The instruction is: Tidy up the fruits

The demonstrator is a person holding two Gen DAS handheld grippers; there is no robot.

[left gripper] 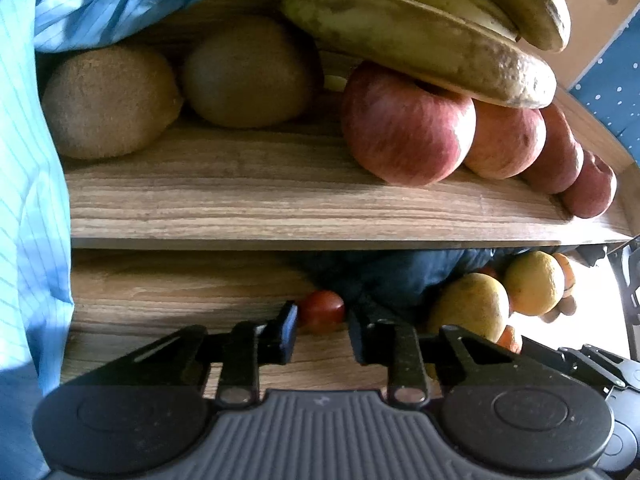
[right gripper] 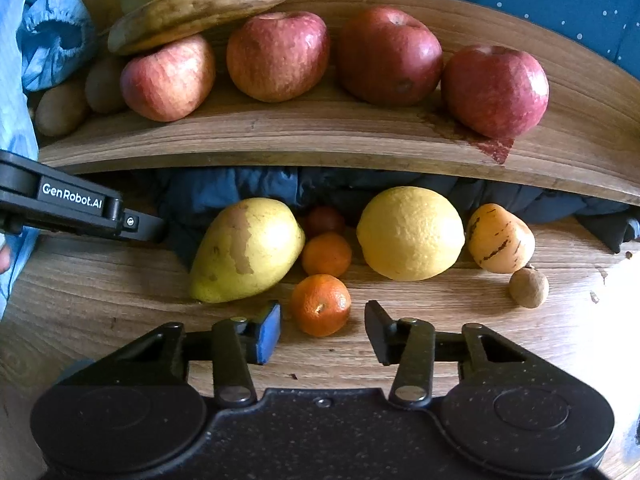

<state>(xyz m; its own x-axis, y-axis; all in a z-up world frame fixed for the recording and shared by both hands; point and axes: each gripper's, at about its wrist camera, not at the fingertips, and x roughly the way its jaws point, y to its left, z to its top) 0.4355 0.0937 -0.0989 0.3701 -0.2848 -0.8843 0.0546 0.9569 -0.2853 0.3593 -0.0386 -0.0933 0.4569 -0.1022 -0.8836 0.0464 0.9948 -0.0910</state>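
Observation:
A raised wooden shelf (right gripper: 320, 136) holds several red apples (right gripper: 278, 56), two kiwis (left gripper: 108, 104) and a bunch of bananas (right gripper: 200, 4). On the table below lie a yellow pear (right gripper: 246, 250), a lemon (right gripper: 410, 234), two mandarins (right gripper: 320, 304), a small tomato (right gripper: 326, 220), a striped yellow fruit (right gripper: 500, 238) and a small brown fruit (right gripper: 528, 286). My right gripper (right gripper: 323, 326) is open, its jaws either side of the near mandarin. My left gripper (left gripper: 322, 324) is open, its fingers flanking the tomato (left gripper: 322, 312), apart from it. The left gripper's body (right gripper: 80, 208) shows in the right wrist view.
Dark blue cloth (right gripper: 280, 192) is bunched under the shelf behind the fruit. A light blue sleeve (left gripper: 28, 200) fills the left side. A blue dotted surface (right gripper: 560, 4) lies behind the shelf at the right.

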